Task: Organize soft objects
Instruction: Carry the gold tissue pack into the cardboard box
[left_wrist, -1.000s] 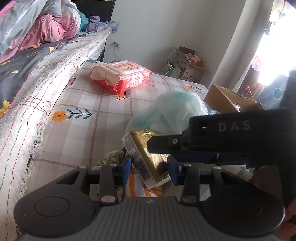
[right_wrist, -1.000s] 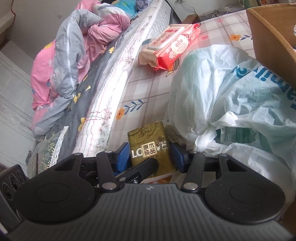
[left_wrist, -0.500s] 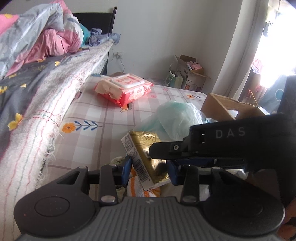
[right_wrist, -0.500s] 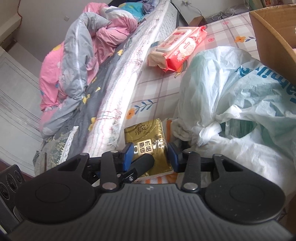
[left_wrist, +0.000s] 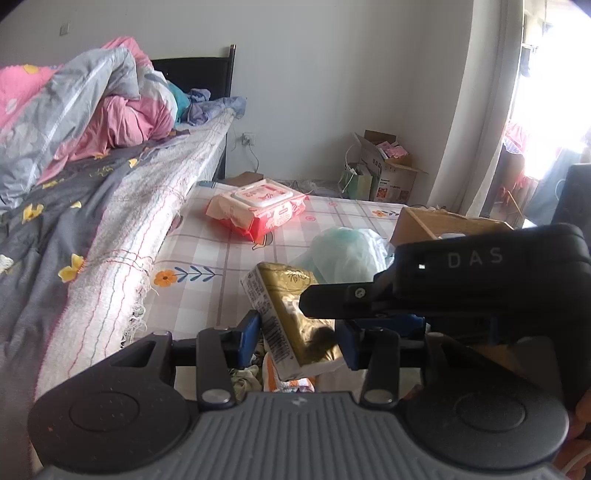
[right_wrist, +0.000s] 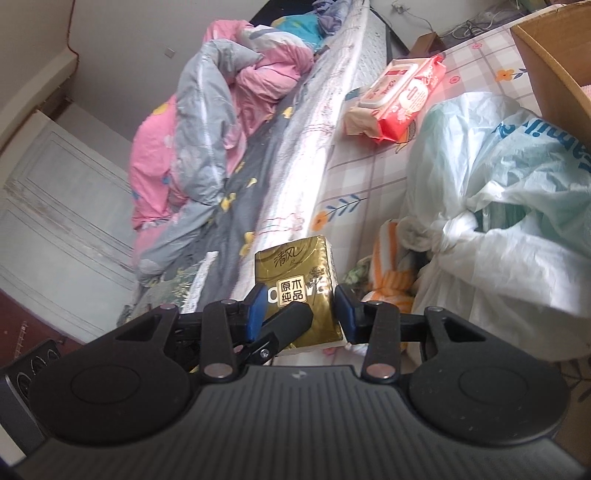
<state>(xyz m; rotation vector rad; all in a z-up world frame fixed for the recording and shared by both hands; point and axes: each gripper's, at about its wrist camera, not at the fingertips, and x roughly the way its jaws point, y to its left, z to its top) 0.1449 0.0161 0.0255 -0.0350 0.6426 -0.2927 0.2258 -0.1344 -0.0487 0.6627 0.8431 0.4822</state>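
Both grippers grasp the gold tissue pack (right_wrist: 303, 295): the right gripper (right_wrist: 300, 306) clamps its sides, while the left gripper (left_wrist: 297, 334), jaws opening, has it between its pads. Just beyond lie striped cloths (right_wrist: 388, 266) and a knotted plastic bag (right_wrist: 498, 221), then a cardboard box (right_wrist: 546, 62); farthest, a red wipes pack (left_wrist: 256, 210) on the checked sheet (left_wrist: 207, 254).

Checked floral mat (left_wrist: 221, 254) beside the bed (left_wrist: 110, 206).
We note on it: wipes pack (left_wrist: 258, 208), tied plastic bag (right_wrist: 498, 206), cardboard box (left_wrist: 443, 225).
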